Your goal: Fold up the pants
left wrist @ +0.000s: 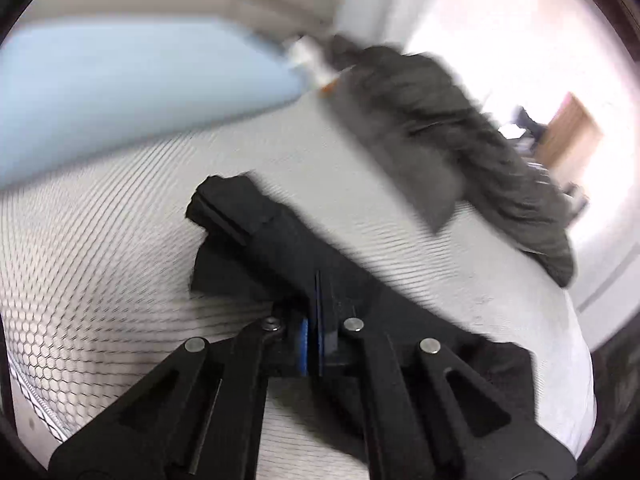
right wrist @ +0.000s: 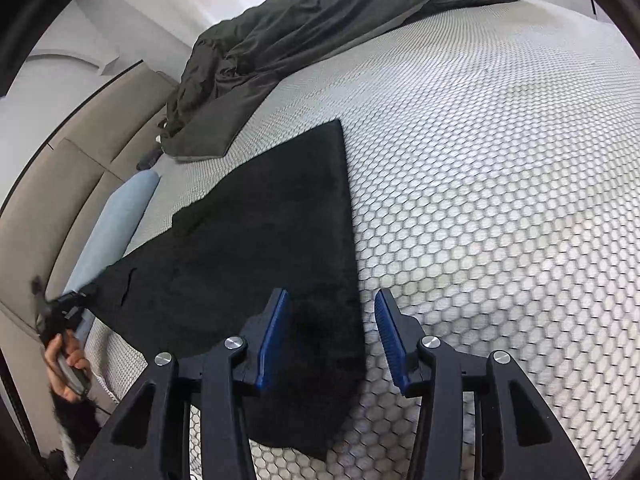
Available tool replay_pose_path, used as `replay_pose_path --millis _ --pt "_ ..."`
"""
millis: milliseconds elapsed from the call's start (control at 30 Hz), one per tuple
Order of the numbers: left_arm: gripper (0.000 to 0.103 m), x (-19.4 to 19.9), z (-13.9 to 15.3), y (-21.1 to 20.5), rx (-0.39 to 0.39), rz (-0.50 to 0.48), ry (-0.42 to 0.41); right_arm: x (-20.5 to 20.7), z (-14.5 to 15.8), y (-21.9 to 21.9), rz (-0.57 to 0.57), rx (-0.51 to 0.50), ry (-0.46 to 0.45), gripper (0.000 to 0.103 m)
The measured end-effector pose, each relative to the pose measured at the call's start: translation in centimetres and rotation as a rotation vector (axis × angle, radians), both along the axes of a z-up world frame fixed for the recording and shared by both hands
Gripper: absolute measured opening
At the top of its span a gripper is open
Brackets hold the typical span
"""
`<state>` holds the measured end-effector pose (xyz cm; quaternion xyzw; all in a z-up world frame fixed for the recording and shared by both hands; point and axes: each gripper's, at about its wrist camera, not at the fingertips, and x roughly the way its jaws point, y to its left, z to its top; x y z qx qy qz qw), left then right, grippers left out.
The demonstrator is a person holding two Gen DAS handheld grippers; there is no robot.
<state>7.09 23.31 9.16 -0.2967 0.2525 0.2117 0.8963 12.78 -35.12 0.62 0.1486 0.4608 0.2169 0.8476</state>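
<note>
Black pants (right wrist: 276,224) lie spread on the honeycomb-patterned bed (right wrist: 500,160). My right gripper (right wrist: 332,336) is open just above the pants' near edge, its blue pads (right wrist: 272,340) apart with the fabric under and between them. In the left wrist view my left gripper (left wrist: 314,340) is shut on a bunched part of the pants (left wrist: 256,236), which it holds lifted above the bed (left wrist: 120,280). That view is blurred. In the right wrist view the left gripper (right wrist: 60,316) shows at the far left, holding the pants' far corner.
A dark grey duvet (right wrist: 304,40) lies crumpled along the far side of the bed, also in the left wrist view (left wrist: 440,132). A light blue pillow (right wrist: 112,224) (left wrist: 132,84) lies by the beige headboard (right wrist: 60,184). A bright room lies beyond the bed.
</note>
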Motion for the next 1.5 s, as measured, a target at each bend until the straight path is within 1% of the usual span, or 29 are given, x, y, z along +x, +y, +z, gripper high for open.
replay_pose_path --millis 67,100,133,167,233,267,300,333,367,400,467,500,533,600,667,700,733,800,833,933,967,1067,1133,1200,1233,1333,1400,1433,1500 --pt "0.000 1.0 3.8 -4.9 0.055 -0.113 -0.077 -0.2 0.4 -0.7 -0.011 0.002 -0.015 0.046" --pt "0.000 1.7 4.7 -7.1 0.073 -0.147 -0.095 -0.2 0.5 -1.0 -0.015 0.008 -0.021 0.046" --pt "0.000 2.5 6.2 -10.8 0.100 -0.233 -0.129 -0.2 0.7 -1.2 -0.018 0.012 -0.024 0.046" --pt "0.000 3.5 7.1 -13.4 0.109 -0.292 -0.146 -0.2 0.9 -1.5 -0.024 0.017 -0.027 0.046" --pt "0.001 4.7 7.9 -20.3 0.120 -0.457 -0.172 -0.4 1.2 -2.3 -0.041 0.029 -0.037 0.046" --pt "0.002 5.8 7.7 -23.4 0.109 -0.518 -0.177 -0.5 1.3 -2.8 -0.048 0.034 -0.039 0.046" --pt "0.007 6.5 6.9 -26.7 0.089 -0.609 -0.170 -0.5 1.3 -3.3 -0.059 0.039 -0.042 0.046" --pt "0.023 7.0 6.2 -28.6 0.071 -0.675 -0.161 -0.7 1.3 -3.8 -0.065 0.041 -0.042 0.046" --pt "0.033 7.8 4.4 -31.7 0.040 -0.788 -0.128 -0.7 1.2 -4.2 -0.073 0.041 -0.041 0.046" --pt "0.046 8.3 2.9 -33.8 0.027 -0.863 -0.088 -0.7 1.1 -4.7 -0.085 0.042 -0.038 0.047" --pt "0.047 9.1 -1.2 -37.7 -0.001 -0.992 0.053 -0.5 1.0 -5.1 -0.099 0.039 -0.031 0.047" --pt "0.047 9.2 -2.9 -38.7 -0.033 -1.034 0.115 -0.5 0.9 -5.5 -0.109 0.041 -0.028 0.047" --pt "0.047 9.1 -3.7 -38.9 -0.056 -1.052 0.141 -0.5 0.8 -5.8 -0.114 0.043 -0.027 0.047" --pt "0.047 8.6 -3.6 -37.8 -0.058 -1.064 0.128 -0.5 0.7 -6.1 -0.118 0.049 -0.022 0.047" --pt "0.047 7.6 -1.7 -35.7 -0.009 -1.044 0.057 -0.6 0.7 -6.1 -0.112 0.063 -0.020 0.047" --pt "0.048 7.2 -0.6 -34.2 0.020 -1.009 0.016 -0.6 0.7 -5.8 -0.096 0.083 -0.016 0.047" --pt "0.053 6.9 0.2 -32.8 0.047 -0.965 -0.006 -0.9 0.6 -6.0 -0.083 0.098 -0.013 0.047" --pt "0.061 7.7 1.4 -30.2 0.092 -0.854 -0.023 -0.8 0.4 -5.2 -0.037 0.149 0.001 0.047" --pt "0.061 8.1 1.4 -28.7 0.099 -0.805 -0.020 -0.7 0.2 -4.7 -0.013 0.173 0.012 0.047" --pt "0.061 9.0 0.4 -24.7 0.109 -0.659 0.043 -0.6 -0.3 -3.5 0.042 0.235 0.044 0.047" --pt "0.060 8.6 0.2 -23.4 0.100 -0.630 0.058 -0.4 -0.5 -3.0 0.056 0.244 0.059 0.047" --pt "0.060 9.1 -1.7 -20.1 0.068 -0.561 0.140 -0.2 -1.0 -2.3 0.074 0.267 0.089 0.047" --pt "0.060 8.6 -3.3 -17.9 0.050 -0.542 0.187 0.0 -1.2 -2.0 0.080 0.284 0.099 0.047" --pt "0.060 8.7 -4.7 -17.2 0.049 -0.525 0.222 0.0 -1.2 -1.8 0.080 0.273 0.101 0.047" --pt "0.060 7.0 -6.0 -16.7 0.052 -0.522 0.231 0.5 -1.0 -1.2 0.078 0.254 0.099 0.047" --pt "0.061 6.6 -7.1 -16.7 0.069 -0.533 0.263 1.6 -0.9 0.0 0.054 0.221 0.093 0.047" --pt "0.061 6.6 -7.6 -16.9 0.079 -0.549 0.285 1.5 -0.9 -0.3 0.032 0.198 0.083 0.047" --pt "0.061 6.8 -7.7 -17.1 0.080 -0.552 0.288 1.6 -1.0 -0.4 0.031 0.197 0.089 0.047" --pt "0.061 7.4 -8.3 -17.4 0.078 -0.559 0.293 1.8 -1.4 -0.5 0.041 0.235 0.112 0.047"
